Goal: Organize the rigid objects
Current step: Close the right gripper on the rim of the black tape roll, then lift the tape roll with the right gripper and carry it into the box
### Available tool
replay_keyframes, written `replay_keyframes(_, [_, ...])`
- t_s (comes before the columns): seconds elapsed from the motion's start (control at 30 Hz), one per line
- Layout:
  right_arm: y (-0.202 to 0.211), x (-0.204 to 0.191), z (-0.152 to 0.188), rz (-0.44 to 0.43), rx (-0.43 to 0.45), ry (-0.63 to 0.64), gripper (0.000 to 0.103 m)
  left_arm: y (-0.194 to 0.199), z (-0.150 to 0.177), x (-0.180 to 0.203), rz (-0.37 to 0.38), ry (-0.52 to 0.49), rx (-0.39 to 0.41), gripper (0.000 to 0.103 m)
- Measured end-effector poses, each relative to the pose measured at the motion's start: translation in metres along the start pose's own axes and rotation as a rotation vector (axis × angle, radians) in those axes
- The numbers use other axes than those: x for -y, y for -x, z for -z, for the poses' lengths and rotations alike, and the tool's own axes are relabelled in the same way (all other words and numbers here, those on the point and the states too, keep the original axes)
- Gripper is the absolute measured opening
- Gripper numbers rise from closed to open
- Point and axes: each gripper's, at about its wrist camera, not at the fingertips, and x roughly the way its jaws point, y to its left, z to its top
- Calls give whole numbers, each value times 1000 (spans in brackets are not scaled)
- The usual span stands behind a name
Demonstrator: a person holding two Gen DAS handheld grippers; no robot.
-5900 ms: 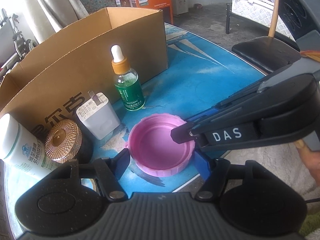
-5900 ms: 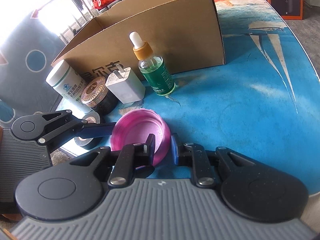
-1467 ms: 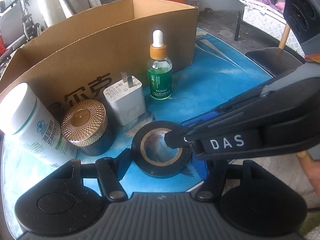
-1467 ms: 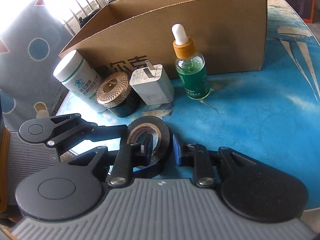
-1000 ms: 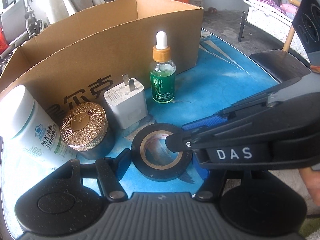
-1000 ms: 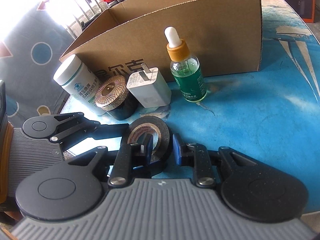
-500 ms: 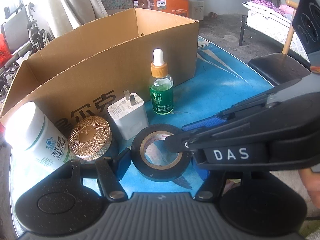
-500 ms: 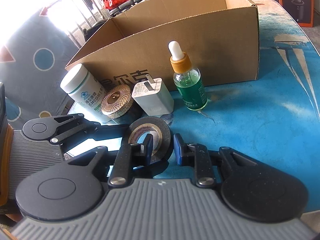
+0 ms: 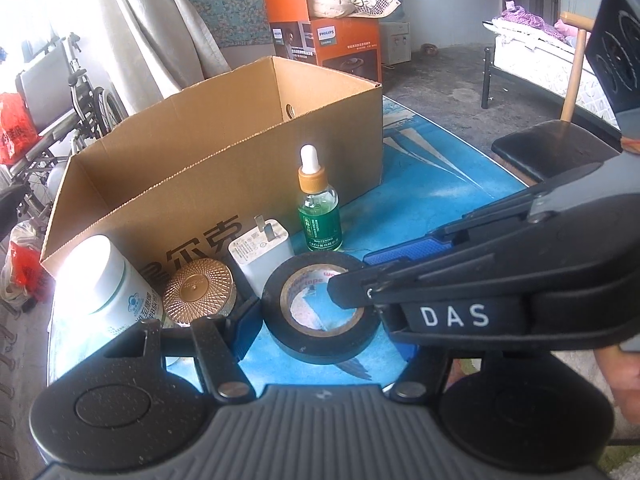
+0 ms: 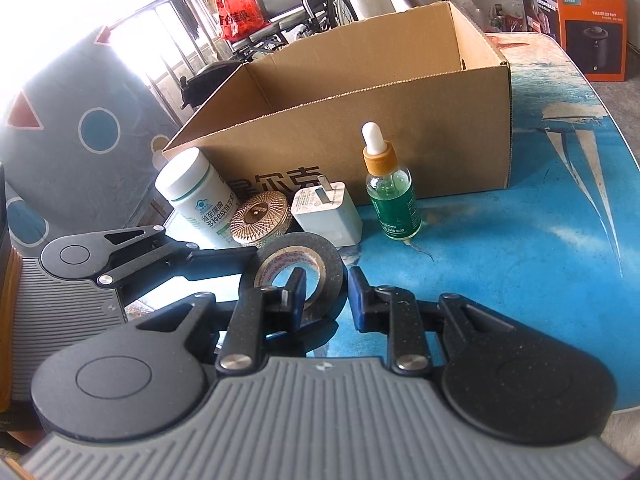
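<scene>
The right gripper (image 10: pixel 324 294) is clamped on the wall of a roll of black tape (image 10: pixel 316 258): one finger sits inside the cardboard core, the other presses the outer side, so the roll stands tilted between the pads. The left gripper (image 9: pixel 326 326) straddles the same roll (image 9: pixel 320 340) across its full width, its left blue pad at the roll's outer edge (the right pad is hidden behind the other tool, so whether it truly grips the roll cannot be told). In the left wrist view the right gripper's arm, marked DAS, reaches in from the right and ends over the roll's hole.

Just behind the tape, a row of things stands on the blue table (image 10: pixel 520 264): a white charger plug (image 10: pixel 326 214), a dark jar with a gold patterned lid (image 10: pixel 260 218), and a white bottle with a green-printed label (image 10: pixel 200 196). Slightly apart to the right is a green dropper bottle (image 10: pixel 390 196) with an orange collar and white bulb. Behind them all sits an open cardboard box (image 10: pixel 400 120), its printed long side facing the row. An orange Philips carton (image 10: pixel 592 16) stands on the floor beyond the table.
</scene>
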Motion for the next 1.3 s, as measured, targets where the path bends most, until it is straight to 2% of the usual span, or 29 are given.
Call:
replay_keyframes(0.33, [26,-15,1,-1,69,30,23,27,-3,4,-37,-13,71,67])
replay_keyframes(0.47, [39,-29,-10,-3,117,78,23,44,-12,-1,-72,-24,132,67])
replay_keyframes(0.7, [66,-60,-61,-19,213,204,23,73,-51,-21,-153,-38,238,67])
replay_keyframes(0.83, [70,-71,-107,-41,209,263,24,76,-84,-41,-173,-32,258,67])
replay_keyframes(0.93, [62,-73,-149,-66,162,284,25,69,-111,-65,-151,0,231,67])
replay_keyframes(1.03, [42,-70,-192,-79,86,281,25,48,-140,-98,-97,43,157,67])
replay_keyframes(1.17, [-15,-52,-250,-104,-75,212,25,-2,-167,-143,-28,102,-1,67])
replay_keyframes(1.3, [-75,-27,-276,-105,-227,131,26,-61,-172,-177,54,180,-146,67])
